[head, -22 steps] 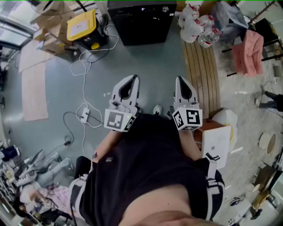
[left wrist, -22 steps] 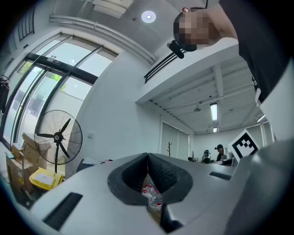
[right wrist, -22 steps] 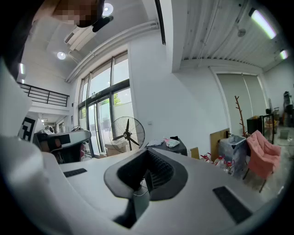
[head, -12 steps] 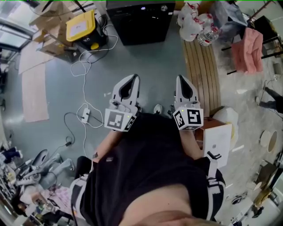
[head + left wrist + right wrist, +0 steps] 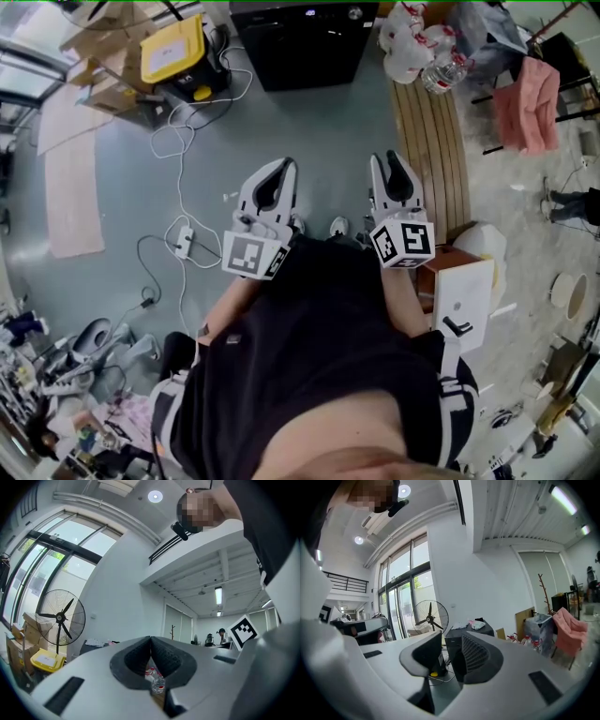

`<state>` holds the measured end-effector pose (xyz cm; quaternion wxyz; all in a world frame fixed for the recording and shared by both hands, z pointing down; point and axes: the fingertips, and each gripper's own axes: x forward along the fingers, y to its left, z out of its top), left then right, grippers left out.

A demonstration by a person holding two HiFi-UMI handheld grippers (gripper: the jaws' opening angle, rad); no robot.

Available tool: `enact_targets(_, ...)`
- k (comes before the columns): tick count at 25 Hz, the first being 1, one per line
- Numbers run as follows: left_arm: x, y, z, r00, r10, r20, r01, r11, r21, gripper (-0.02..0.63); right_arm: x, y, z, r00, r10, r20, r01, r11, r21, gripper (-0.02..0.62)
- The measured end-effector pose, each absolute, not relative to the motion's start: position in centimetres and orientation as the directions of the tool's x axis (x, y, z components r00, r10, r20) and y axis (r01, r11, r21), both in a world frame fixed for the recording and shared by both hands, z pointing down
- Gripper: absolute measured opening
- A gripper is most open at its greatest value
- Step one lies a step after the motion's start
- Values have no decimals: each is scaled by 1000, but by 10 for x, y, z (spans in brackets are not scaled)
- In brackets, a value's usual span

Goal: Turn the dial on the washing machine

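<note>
Tool check: right tool (image 5: 392, 164) part-spread, empty; left tool (image 5: 279, 171) pressed together, empty. Target washing machine (image 5: 300, 47) at 12 o'clock, well apart; dial (image 5: 353, 13) near its 1 o'clock corner. Likely rigid, smooth, light-turning: pinch across rim, 2 pads.

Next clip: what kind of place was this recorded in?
Probably an open workshop or lab space, not a home: a pedestal fan by tall windows, cardboard boxes and loose cables across a grey floor.
</note>
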<state>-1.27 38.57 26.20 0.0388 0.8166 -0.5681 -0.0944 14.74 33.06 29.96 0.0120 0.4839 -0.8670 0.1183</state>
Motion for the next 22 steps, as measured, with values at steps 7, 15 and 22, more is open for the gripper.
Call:
enact_targets(7, -81, 363, 288, 348, -932, -103, -909, -362, 205, 21, 91, 301, 327, -488, -858, 159, -869, 462, -174, 138)
enact_targets(15, -95, 290, 295, 349, -932, -99, -909, -363, 206, 21, 77, 216, 345, -484, -855, 184, -871, 452, -191, 138)
enact_targets(22, -85, 157, 296, 299, -948, -107, -933, -314, 175, 21, 81, 63, 368, -522, -833, 183, -850, 489, -197, 144)
